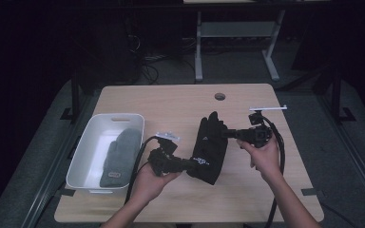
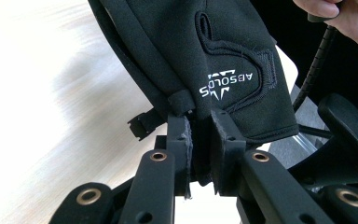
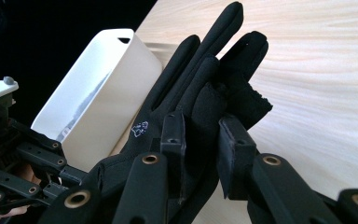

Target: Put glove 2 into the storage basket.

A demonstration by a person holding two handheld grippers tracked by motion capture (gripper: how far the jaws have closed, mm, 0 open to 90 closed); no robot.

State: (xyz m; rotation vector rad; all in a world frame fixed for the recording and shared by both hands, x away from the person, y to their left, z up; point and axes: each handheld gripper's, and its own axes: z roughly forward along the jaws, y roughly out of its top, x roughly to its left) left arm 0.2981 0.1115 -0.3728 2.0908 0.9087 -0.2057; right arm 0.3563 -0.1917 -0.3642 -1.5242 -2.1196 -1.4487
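Left gripper [image 1: 186, 165] clamps the black glove [image 1: 210, 148] cuff; right gripper [image 1: 226, 134] clamps its thumb, right of the white bin [image 1: 88, 142].

Black glove [image 1: 210, 148] [image 2: 223, 60] [image 3: 200, 107], soft fabric with small white logo print near the cuff; held off the wooden table [image 1: 180, 104] between both grippers, cuff end toward the near edge, fingers pointing away; cuff pinched in the left gripper [image 1: 186, 165] [image 2: 204, 154], thumb side pinched in the right gripper [image 1: 228, 134] [image 3: 200, 154]; grey mitten [image 1: 120, 156] lying flat in the white bin [image 1: 105, 118] [image 3: 98, 93] at the table's left, cuff nearest.
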